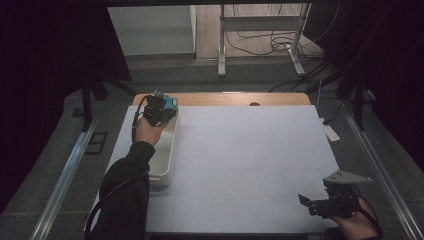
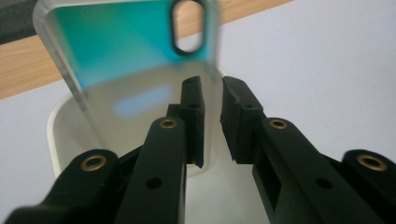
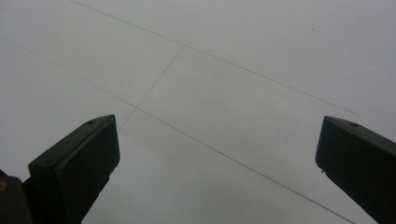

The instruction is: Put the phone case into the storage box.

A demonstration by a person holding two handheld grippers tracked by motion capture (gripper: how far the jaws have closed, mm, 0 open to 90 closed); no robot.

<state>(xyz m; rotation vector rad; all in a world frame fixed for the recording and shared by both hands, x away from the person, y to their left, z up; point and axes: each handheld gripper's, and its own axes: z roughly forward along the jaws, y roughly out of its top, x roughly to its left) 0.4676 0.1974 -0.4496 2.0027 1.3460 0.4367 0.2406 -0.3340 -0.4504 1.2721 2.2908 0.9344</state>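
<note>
A clear phone case with a teal tint hangs over the far end of a white tray. My left gripper is shut on the case's side edge below the camera cut-out. From above, the left gripper and the teal case sit over the tray at the table's back left. My right gripper is held low near the front right corner, jaws wide apart. In the right gripper view, the right gripper stands open over bare white tabletop.
The white table sheet has faint pencil lines on it. A wooden strip runs along the far edge. Beyond the table stand a metal frame and loose cables on the floor.
</note>
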